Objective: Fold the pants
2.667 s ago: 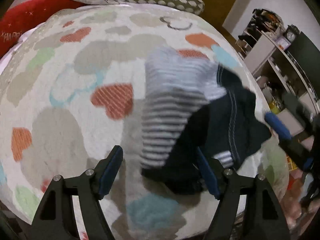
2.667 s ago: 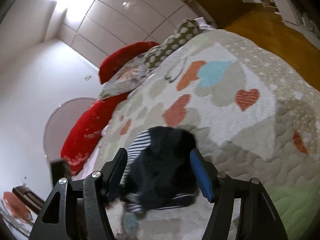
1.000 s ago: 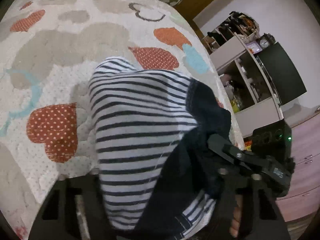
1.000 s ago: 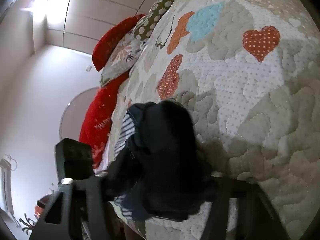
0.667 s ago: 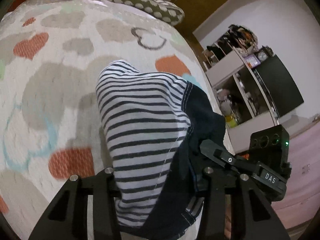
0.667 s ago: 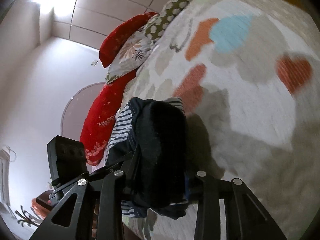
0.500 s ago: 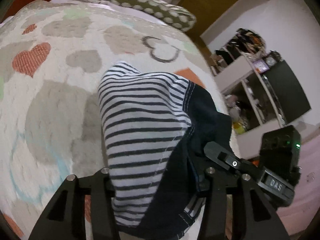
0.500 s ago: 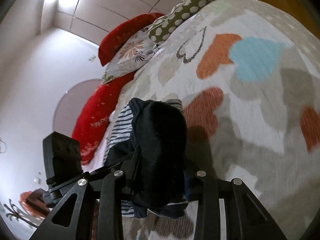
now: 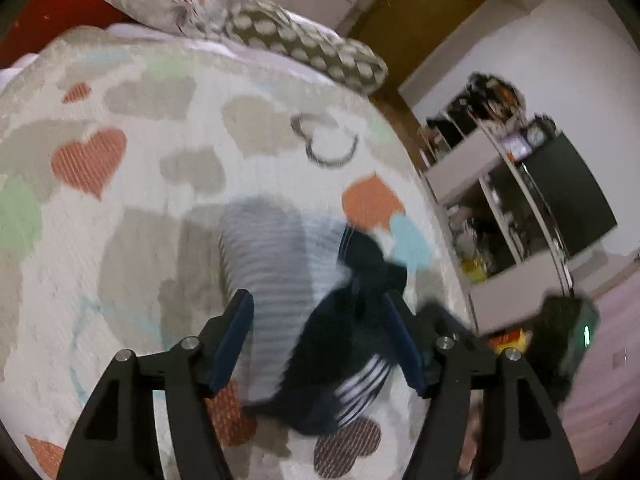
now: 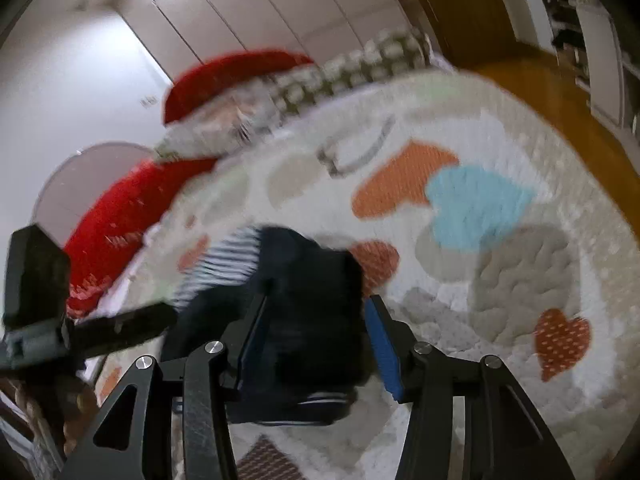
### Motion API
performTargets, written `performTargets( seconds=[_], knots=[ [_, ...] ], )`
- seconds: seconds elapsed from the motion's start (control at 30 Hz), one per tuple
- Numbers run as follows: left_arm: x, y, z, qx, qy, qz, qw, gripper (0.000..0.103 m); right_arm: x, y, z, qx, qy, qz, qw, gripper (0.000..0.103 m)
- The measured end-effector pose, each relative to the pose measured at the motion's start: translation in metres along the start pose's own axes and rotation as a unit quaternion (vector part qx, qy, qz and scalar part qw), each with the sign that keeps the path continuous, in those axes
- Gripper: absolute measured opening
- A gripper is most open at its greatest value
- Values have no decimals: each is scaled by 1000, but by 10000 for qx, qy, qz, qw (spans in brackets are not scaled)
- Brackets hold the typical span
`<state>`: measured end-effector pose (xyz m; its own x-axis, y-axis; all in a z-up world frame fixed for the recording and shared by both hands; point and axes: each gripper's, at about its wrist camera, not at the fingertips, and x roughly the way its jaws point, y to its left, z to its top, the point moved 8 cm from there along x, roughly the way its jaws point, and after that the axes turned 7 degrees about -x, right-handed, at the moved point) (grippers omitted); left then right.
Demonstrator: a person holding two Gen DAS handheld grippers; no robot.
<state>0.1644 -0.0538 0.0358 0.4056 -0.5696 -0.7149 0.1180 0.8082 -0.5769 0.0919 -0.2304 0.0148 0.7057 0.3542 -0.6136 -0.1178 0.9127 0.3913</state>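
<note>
Navy and white-striped fabric, the small folded pants [image 9: 304, 312], is lying bunched on the quilted bedspread [image 9: 120, 208] in the left wrist view, between the blue pads of the left claw [image 9: 324, 344], whose jaws have just been opening and are standing apart with the pads clear of the cloth. Soft knit is sagging in a loose, rounded bundle, striped lining showing beside the dark outer layer; motion blur is smearing its edges. Spotted and floral pillows [image 9: 304, 44] are resting at the head of the bed, and a shelf unit [image 9: 520, 216] is standing beyond the bed's edge. In the right wrist view, the same bundle [image 10: 304, 312] is sitting between the pads of the right claw [image 10: 316, 344], which has also just been opening and is no longer pinching. Heart patches are dotting the puffy, stitched spread [image 10: 480, 240]. Limp cloth like this is likely springing open once released, and a retreating pad catching a loose hem could be dragging the fold apart.
</note>
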Motion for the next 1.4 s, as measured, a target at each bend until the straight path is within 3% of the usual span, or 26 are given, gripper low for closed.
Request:
performTargets(
  seconds=[0.13, 0.3, 0.4, 0.5, 0.6, 0.73, 0.83, 0.97, 1.07, 1.17, 1.23, 1.4],
  knots=[
    [21, -2, 20, -45, 10, 226, 9997, 66, -7, 23, -4, -263, -107, -16, 9996, 39],
    [66, 6, 14, 128, 490, 720, 9961, 66, 20, 42, -27, -594, 276, 174, 9977, 38],
    [84, 12, 10, 285, 476, 1095, 9924, 69, 28, 42, -34, -720, 273, 52, 9970, 38],
    [85, 10, 7, 356, 409, 1139, 9920, 73, 32, 44, -37, -925, 300, -48, 9952, 38],
    [67, 5, 5, 306, 352, 973, 9942, 73, 30, 44, -38, -966, 278, -67, 9949, 38],
    [27, 0, -3, 284, -43, 854, 9959, 74, 7, 36, -37, -517, 72, 74, 9986, 39],
    [11, 5, -26, 630, -340, 1217, 9900, 74, -15, 24, -46, -289, -58, -56, 9995, 41],
    [36, 25, -68, 851, 83, 1745, 9809, 74, -33, 9, -72, -40, 17, -234, 9997, 42],
    [34, 26, -70, 768, -35, 1752, 9815, 74, -39, 0, -85, 209, 125, -280, 9993, 42],
    [5, 15, -66, 634, -318, 1491, 9863, 74, -54, 0, -89, 325, 58, -296, 9990, 42],
    [-22, 11, -74, 555, -596, 1413, 9866, 74, -65, 4, -88, 210, -42, -391, 9990, 51],
    [-80, 10, -113, 522, -1285, 1593, 9775, 79, -81, 18, -91, 10, -138, -488, 9987, 56]
  ],
)
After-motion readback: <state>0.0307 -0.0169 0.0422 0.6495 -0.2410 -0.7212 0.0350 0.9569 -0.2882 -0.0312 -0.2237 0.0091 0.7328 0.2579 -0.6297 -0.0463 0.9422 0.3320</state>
